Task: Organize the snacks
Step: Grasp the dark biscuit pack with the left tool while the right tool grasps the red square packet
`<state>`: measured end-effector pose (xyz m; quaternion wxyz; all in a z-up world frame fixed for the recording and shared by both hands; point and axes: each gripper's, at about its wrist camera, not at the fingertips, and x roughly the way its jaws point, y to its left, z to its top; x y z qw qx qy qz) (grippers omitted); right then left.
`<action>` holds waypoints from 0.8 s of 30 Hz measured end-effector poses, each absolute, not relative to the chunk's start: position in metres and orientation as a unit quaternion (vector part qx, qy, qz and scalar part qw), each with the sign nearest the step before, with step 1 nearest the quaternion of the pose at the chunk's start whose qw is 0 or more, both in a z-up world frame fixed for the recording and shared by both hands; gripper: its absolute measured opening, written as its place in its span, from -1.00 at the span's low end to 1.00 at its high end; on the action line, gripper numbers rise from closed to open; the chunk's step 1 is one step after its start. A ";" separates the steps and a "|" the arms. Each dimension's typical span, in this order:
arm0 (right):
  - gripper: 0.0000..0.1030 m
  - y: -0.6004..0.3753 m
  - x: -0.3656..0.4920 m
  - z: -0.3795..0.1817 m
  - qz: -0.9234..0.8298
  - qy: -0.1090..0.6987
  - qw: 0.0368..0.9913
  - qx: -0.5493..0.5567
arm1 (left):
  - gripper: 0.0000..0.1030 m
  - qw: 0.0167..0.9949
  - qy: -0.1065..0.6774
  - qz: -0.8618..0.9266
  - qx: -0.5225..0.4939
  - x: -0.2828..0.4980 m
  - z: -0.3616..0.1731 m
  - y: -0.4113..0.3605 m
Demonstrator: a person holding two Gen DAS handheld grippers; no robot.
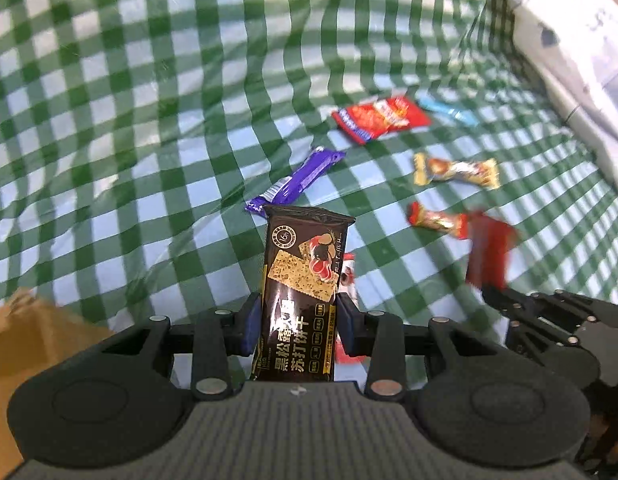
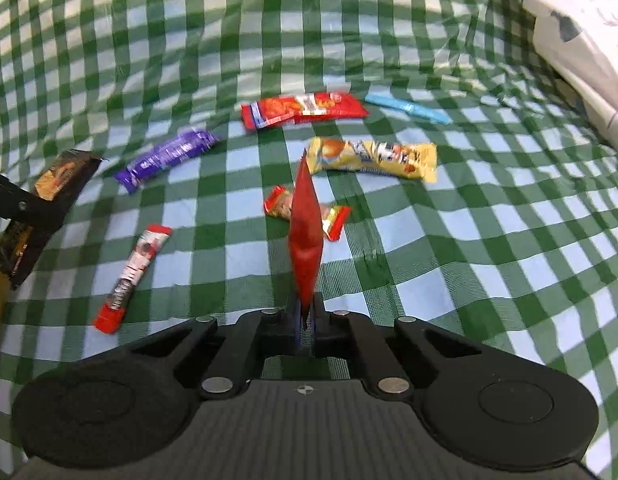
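My left gripper point(image 1: 299, 320) is shut on a dark brown cracker packet point(image 1: 301, 280), which stands upright between the blue pads above the checked cloth. The right wrist view shows the same packet point(image 2: 57, 184) at the far left. My right gripper point(image 2: 305, 320) is shut on the lower tip of a red packet point(image 2: 305, 232), seen edge-on and blurred; in the left wrist view this red packet point(image 1: 489, 252) is at the right. On the cloth lie a purple bar point(image 2: 169, 156), a wide red packet point(image 2: 305, 110), a blue stick point(image 2: 409, 108), a yellow bar point(image 2: 373, 158), a small red-gold candy point(image 2: 285, 206) and a red-white stick point(image 2: 133, 276).
A green-and-white checked cloth point(image 2: 469, 280) covers the surface in soft folds. A brown cardboard box point(image 1: 13, 340) sits at the lower left. White printed fabric point(image 2: 581, 32) rises along the upper right edge.
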<state>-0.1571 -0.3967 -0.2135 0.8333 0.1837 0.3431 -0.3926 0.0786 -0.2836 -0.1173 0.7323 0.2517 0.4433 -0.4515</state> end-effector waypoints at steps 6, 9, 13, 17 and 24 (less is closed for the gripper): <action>-1.00 -0.347 -0.163 -0.179 -0.381 0.319 0.855 0.149 | -0.16 0.744 0.436 -0.460 0.214 0.055 -0.076 -0.228; -1.00 -0.330 -0.165 -0.169 -0.381 0.317 0.857 0.139 | -0.16 0.749 0.435 -0.458 0.199 0.044 -0.062 -0.199; -0.89 -0.326 -0.164 -0.179 -0.401 0.336 0.840 0.144 | -0.16 0.753 0.440 -0.450 0.192 0.039 -0.057 -0.174; 0.55 -0.349 -0.153 -0.197 -0.405 0.333 0.827 0.206 | -0.16 0.759 0.440 -0.441 0.189 0.044 -0.058 -0.166; 0.38 -0.393 -0.114 -0.251 -0.402 0.393 0.805 0.190 | -0.16 0.765 0.450 -0.425 0.180 0.062 -0.065 -0.163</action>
